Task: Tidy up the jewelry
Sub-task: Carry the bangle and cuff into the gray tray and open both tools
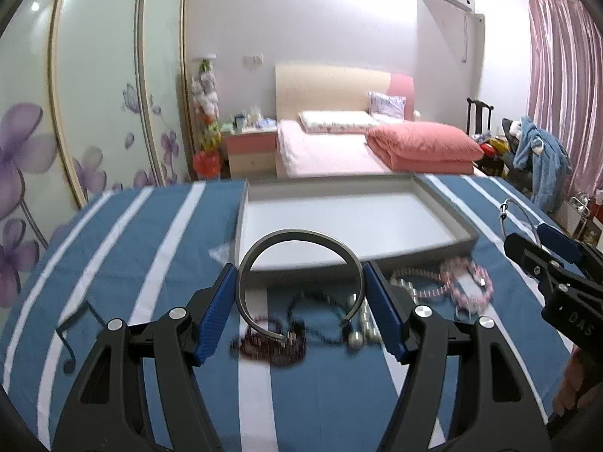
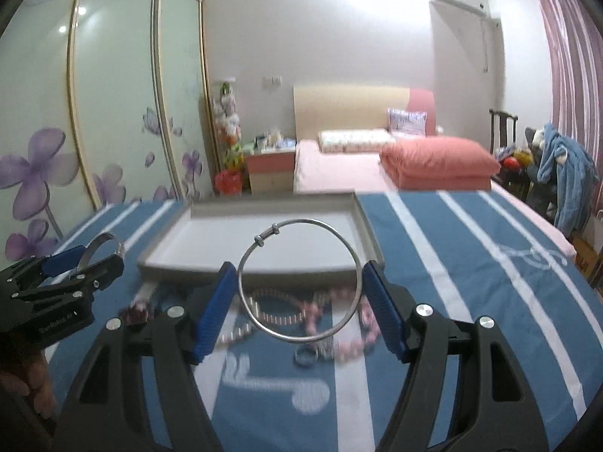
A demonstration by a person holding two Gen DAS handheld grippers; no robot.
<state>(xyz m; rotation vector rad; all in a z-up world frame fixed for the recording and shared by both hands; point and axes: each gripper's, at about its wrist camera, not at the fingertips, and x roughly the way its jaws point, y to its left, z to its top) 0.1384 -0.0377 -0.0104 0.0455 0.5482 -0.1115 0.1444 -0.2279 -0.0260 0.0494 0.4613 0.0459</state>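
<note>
- The left gripper (image 1: 301, 293) is clamped across a dark open bangle (image 1: 297, 282), its blue pads (image 1: 216, 312) pressing on either side of the band; the bangle's gap faces the camera.
- The bangle is lifted clear of the cloth (image 1: 124, 263), which is blue with white stripes and covers the table.
- The right gripper (image 2: 301, 299) grips a thin silver bangle (image 2: 299, 280) the same way, one blue pad (image 2: 384, 312) on each side; the ring stands upright, with its small sliding knots (image 2: 265, 235) at the top.
- In the left view the right gripper (image 1: 542, 245) shows at the right edge with part of the silver bangle (image 1: 516, 211) above it; in the right view the left gripper (image 2: 75, 267) shows at the left edge holding the dark bangle (image 2: 101, 248).
- A shallow grey tray (image 1: 448, 211) lies on the cloth towards the table's far edge, its white floor bare.
- Between the tray and the near edge the other jewelry lies loose on the cloth: a pink bead bracelet (image 1: 471, 282), a pale bead bracelet (image 1: 414, 282), a dark red bead bracelet (image 1: 271, 342) and a dark cord with pearls (image 1: 354, 335).
- The right view also shows a small dark ring (image 2: 306, 357) on the cloth, near the pink beads (image 2: 350, 346).
- Motion blur hides the finer detail of the pile.
- Beyond the table stands a bed (image 1: 328, 150) with a folded pink quilt (image 1: 422, 143).
</note>
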